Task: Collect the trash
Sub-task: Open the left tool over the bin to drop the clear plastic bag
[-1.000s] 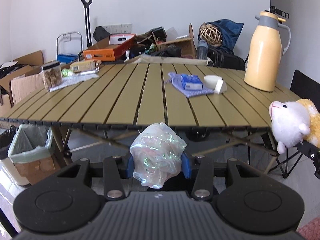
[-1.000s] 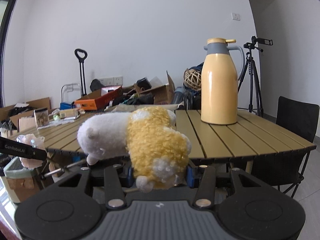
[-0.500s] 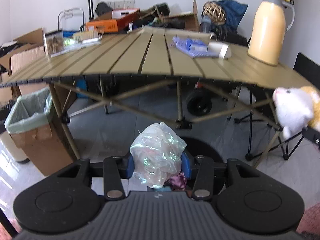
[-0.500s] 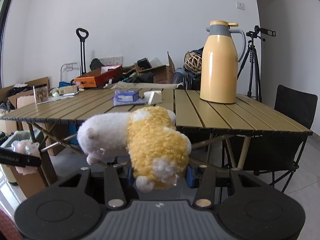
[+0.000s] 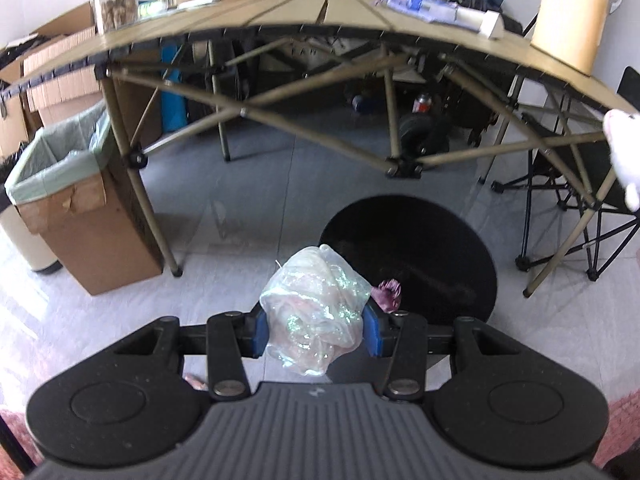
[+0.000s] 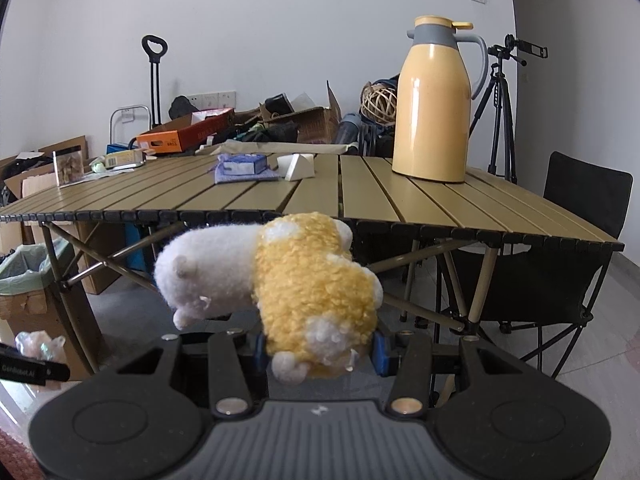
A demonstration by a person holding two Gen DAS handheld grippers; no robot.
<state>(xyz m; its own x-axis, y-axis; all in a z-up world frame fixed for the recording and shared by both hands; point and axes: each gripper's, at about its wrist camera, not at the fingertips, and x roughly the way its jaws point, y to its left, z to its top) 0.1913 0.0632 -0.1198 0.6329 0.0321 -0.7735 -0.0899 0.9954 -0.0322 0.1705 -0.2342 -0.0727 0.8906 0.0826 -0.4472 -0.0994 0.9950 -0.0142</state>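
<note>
here, left gripper [image 5: 314, 330] clamping crumpled plastic wrap [image 5: 314, 316], right gripper [image 6: 318, 350] clamping plush toy [image 6: 280, 280]

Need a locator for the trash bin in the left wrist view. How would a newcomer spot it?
Start at the slatted folding table and follow its near left leg to the floor. Just left of that leg stands a cardboard box bin. It is the only box lined with a pale green bag folded over its rim.

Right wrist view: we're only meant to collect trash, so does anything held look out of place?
Yes. The right claw is shut on a plush toy, no trash; the left claw holds crumpled plastic wrap.
</note>
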